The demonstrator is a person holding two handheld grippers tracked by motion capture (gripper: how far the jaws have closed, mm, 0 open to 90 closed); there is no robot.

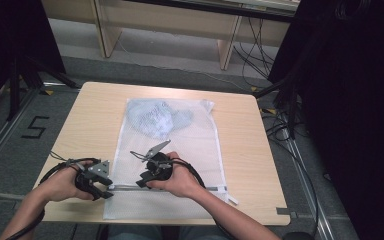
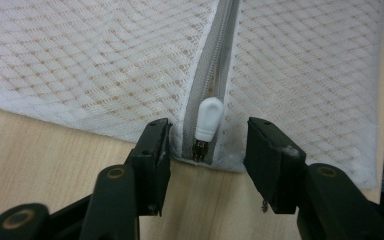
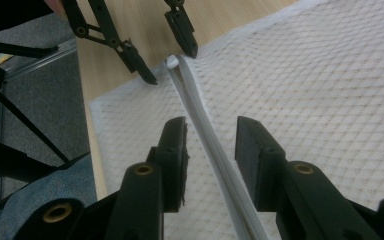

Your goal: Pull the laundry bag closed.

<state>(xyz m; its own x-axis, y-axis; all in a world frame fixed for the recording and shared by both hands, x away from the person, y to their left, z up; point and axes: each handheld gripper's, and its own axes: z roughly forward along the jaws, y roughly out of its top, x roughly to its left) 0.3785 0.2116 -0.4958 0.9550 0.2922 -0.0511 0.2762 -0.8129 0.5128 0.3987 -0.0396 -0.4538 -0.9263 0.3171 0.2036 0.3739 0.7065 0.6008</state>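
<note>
**Mesh bag on the table, zip between both sets of jaws**

A "5" [image 1: 35, 127] marks the floor. The mesh bag [image 1: 190, 145] holds blue cloth [image 1: 155, 119]. Left gripper [image 2: 207, 145] straddles the zip pull [image 2: 207, 117], untouched; right gripper [image 3: 210, 132] gapes wide over the zip [image 3: 205, 130]

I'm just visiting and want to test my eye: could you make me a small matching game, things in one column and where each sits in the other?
Things:
1. white zipper pull
2. bluish garment
3. left tongs
4. right tongs

Places:
A. inside the mesh laundry bag, at its far end
B. open, one jaw on each side of the zipper pull, not pressing it
C. at the end of the zipper, by the bag's edge
D. open, astride the zipper farther along

Pairs: 1-C, 2-A, 3-B, 4-D
</note>
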